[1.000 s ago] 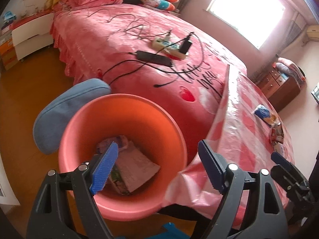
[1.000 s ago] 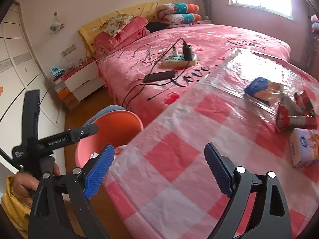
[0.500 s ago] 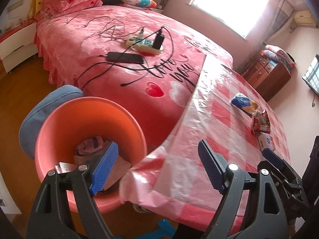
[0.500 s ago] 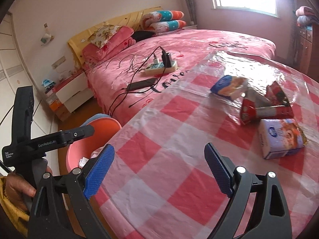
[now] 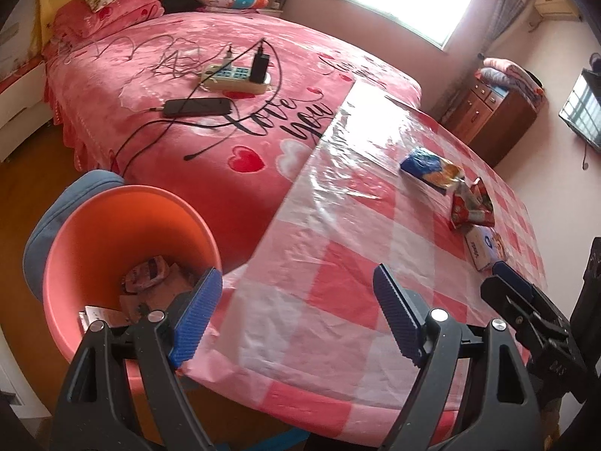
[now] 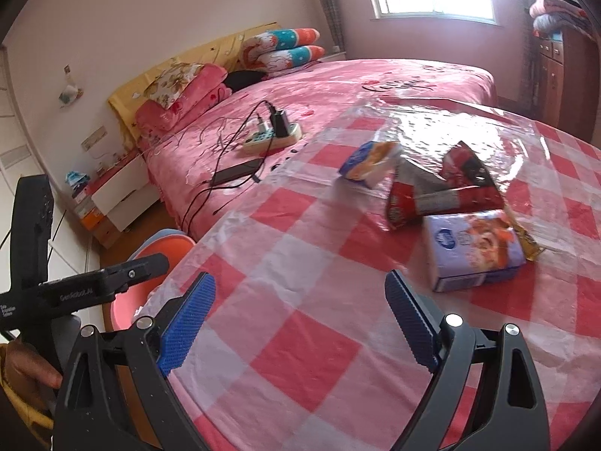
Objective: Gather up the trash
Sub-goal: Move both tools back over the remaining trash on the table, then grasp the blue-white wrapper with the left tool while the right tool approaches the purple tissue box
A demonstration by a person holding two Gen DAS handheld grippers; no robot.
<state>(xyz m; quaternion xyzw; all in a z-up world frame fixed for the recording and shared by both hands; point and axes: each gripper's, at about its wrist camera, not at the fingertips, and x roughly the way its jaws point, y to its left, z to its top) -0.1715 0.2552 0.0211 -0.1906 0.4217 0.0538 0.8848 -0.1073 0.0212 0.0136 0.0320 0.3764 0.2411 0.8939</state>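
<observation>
An orange bin (image 5: 94, 233) stands on the floor by the table's near left corner, with papers and wrappers inside. On the red-checked table (image 6: 300, 338) lie a blue snack bag (image 6: 366, 163), a red wrapper (image 6: 443, 195) and a pale purple packet (image 6: 475, 250). My left gripper (image 5: 298, 317) hangs open over the table's corner, its left finger over the bin's rim. My right gripper (image 6: 300, 323) is open above the tablecloth, short of the purple packet. Both hold nothing. The same trash shows in the left wrist view: blue bag (image 5: 428, 165), red wrapper (image 5: 471, 206), purple packet (image 5: 484, 246).
A pink bed (image 5: 210, 86) runs behind the table, with a power strip (image 5: 236, 77), a black phone (image 5: 197, 107) and cables on it. A blue stool (image 5: 75, 191) stands beside the bin. A wooden cabinet (image 5: 492, 112) is at the far right. A hand (image 6: 26, 372) holds the left gripper.
Both views have swung right from the bin toward the table. The bin slid to the left edge of the left view; the trash on the table has come closer in the right view.
</observation>
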